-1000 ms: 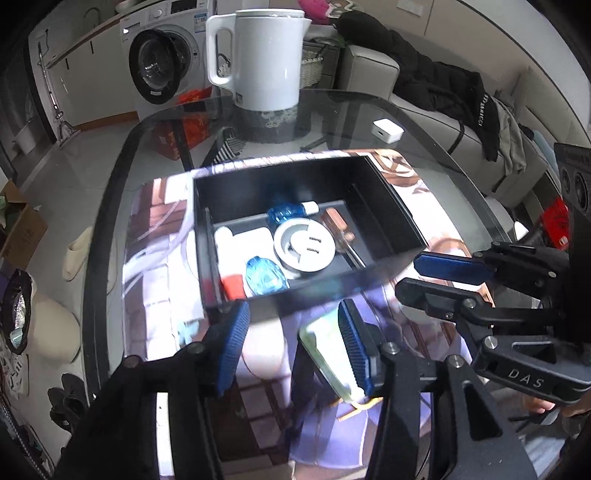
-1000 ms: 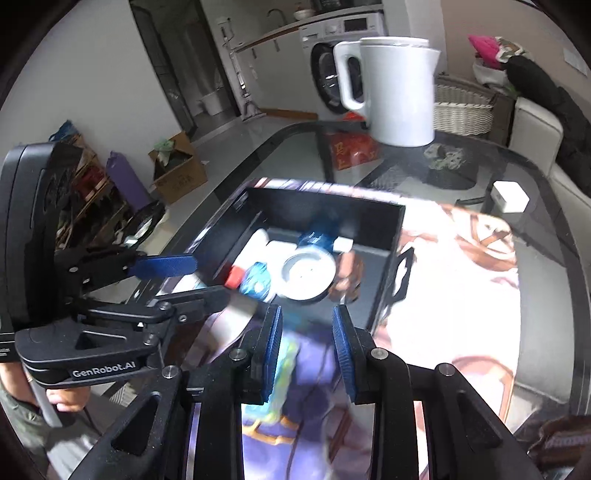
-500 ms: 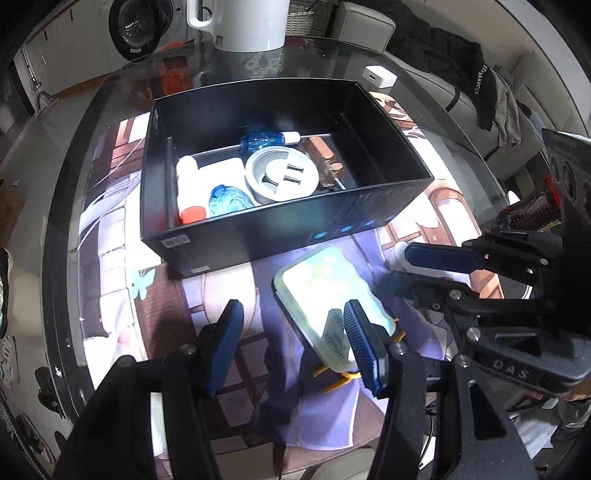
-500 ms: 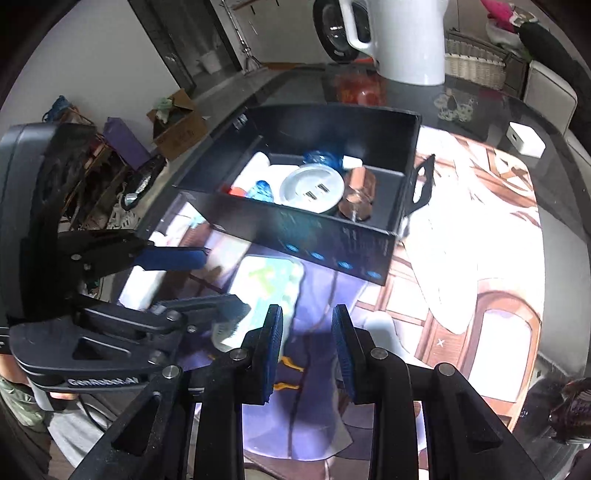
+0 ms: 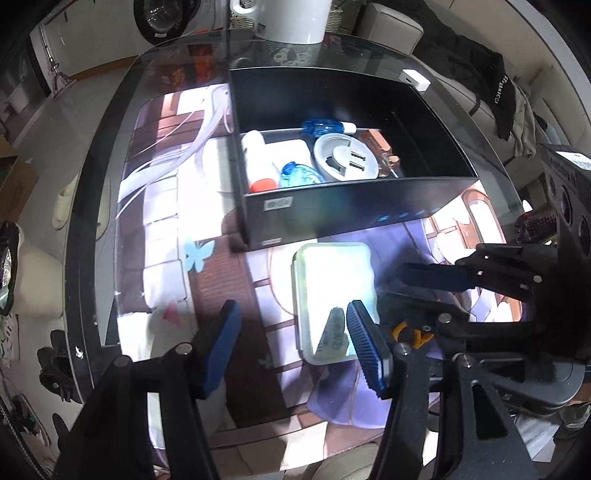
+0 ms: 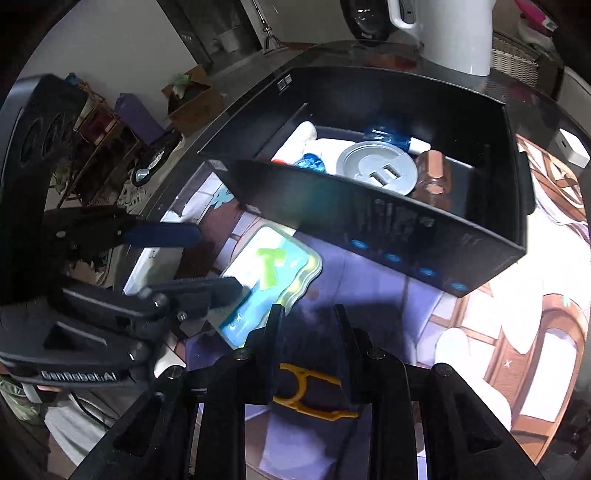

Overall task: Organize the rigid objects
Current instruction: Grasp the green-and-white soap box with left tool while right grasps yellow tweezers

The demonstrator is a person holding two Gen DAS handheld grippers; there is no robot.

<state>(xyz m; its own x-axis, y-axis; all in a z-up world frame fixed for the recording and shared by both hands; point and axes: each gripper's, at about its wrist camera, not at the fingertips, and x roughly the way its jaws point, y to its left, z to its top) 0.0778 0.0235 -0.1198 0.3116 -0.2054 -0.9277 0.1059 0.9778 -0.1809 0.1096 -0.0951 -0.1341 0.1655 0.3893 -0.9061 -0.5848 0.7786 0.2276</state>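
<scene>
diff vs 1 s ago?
Both grippers tipped down toward the mat. Left gripper jaws have just been opening, nothing between them; it neared the pale green lidded case. Right gripper shut, empty, above the yellow clip. Black box contents unchanged.

a dark glass table [image 5: 92,236] bears a printed mat [image 5: 162,206]. far ahead of the claw stands a washing machine [image 5: 166,18]; a pale sofa [image 5: 399,27] with dark clothing [image 5: 476,70] sits ahead-right.

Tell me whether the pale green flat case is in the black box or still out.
Out. The green case lies flat on the printed mat, in front of the black box.
</scene>
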